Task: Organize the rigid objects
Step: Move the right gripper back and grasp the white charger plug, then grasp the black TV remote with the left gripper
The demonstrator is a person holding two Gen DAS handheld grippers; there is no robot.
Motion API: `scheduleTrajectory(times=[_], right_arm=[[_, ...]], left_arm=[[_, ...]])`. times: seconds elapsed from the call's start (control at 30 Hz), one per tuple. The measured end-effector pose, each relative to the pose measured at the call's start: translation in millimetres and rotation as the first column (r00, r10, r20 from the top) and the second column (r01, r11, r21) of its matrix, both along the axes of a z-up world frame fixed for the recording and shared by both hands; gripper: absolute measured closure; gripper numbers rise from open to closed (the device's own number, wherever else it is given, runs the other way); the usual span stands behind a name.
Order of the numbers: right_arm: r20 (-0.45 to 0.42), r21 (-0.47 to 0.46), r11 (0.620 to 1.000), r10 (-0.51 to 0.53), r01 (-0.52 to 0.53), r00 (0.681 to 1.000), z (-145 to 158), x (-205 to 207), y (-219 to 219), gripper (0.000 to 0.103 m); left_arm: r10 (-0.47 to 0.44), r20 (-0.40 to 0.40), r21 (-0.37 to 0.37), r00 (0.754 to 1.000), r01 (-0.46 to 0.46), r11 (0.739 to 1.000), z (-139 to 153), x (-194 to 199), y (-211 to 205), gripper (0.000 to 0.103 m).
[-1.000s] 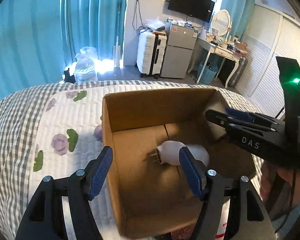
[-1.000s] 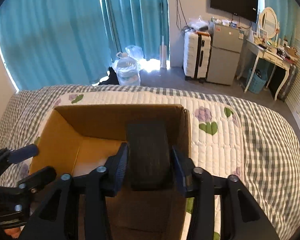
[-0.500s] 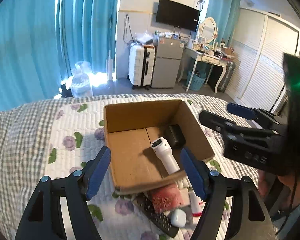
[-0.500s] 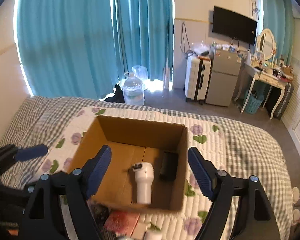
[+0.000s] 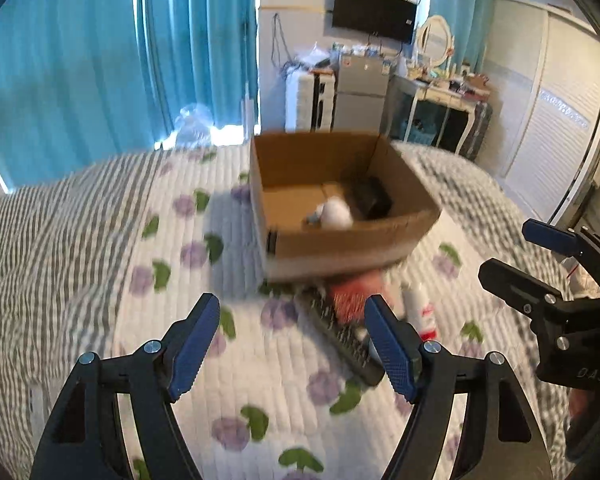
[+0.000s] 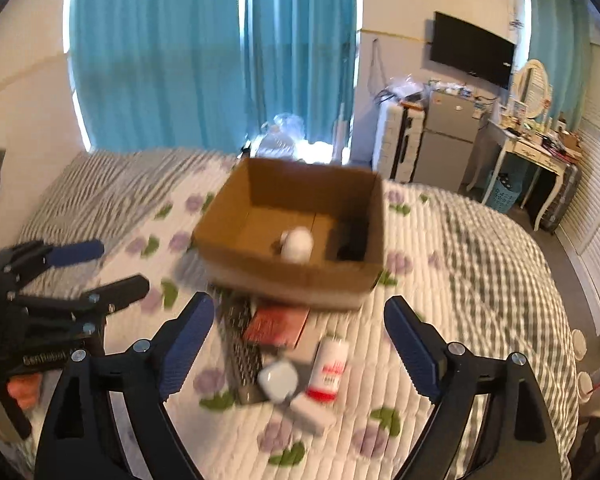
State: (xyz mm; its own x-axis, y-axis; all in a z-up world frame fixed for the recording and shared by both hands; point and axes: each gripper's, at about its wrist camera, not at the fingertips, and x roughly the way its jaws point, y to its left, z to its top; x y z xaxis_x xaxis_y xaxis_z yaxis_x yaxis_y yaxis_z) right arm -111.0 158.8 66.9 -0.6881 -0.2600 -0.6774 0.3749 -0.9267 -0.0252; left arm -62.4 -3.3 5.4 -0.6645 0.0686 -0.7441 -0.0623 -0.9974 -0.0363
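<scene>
Right wrist view shows my right claw [image 6: 296, 334] spread wide and holding nothing, with a remote [image 6: 242, 344], a red booklet [image 6: 276, 324], a white case [image 6: 278, 380] and a red-labelled white bottle [image 6: 330, 370] lying between and just ahead of its fingers on the quilt [image 6: 460, 280]. Beyond them sits the cardboard box [image 6: 292, 280], with a white gadget [image 6: 296, 244] and a black block [image 6: 354, 240] inside. My left claw [image 5: 294, 344] is also wide open and empty, with the box [image 5: 340, 244] ahead and slightly to its right, and the remote [image 5: 340, 340] near its right finger.
</scene>
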Motion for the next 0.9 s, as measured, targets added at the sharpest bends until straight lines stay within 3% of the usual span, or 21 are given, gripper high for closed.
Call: scheduleTrajectory(times=[0.13,0.33,0.47,0.67,0.9], right_arm=[[0.032,0.043,0.998,0.050,-0.051,0.998,-46.9,2.6,4.5,0.016],[0.202,0.074,0.995,0.044,-0.060,0.978,-129.9,-12.0,25.8,0.016],[0.261,0.097,0.990,0.070,-0.099,0.963,-162.2,-15.9,26.9,0.017],[0.302,0.099,0.987,0.093,-0.128,0.949,-189.1,-24.2,30.8,0.043],[0.317,0.063,0.985,0.134,-0.162,0.939,-191.1,-12.2,34.7,0.075]], left_arm=[[0.025,0.055,0.016,0.998,-0.026,1.000,-29.0,5.2,-5.1,0.026],[-0.011,0.116,-0.034,0.993,0.015,0.999,-75.6,12.0,7.4,0.026],[-0.026,0.176,-0.028,0.984,0.032,0.999,-103.6,11.2,13.0,0.026],[-0.035,0.212,-0.012,0.977,0.038,0.999,-120.3,-0.3,20.3,0.026],[-0.022,0.224,-0.002,0.974,0.023,1.000,-128.9,-18.6,20.9,0.026]])
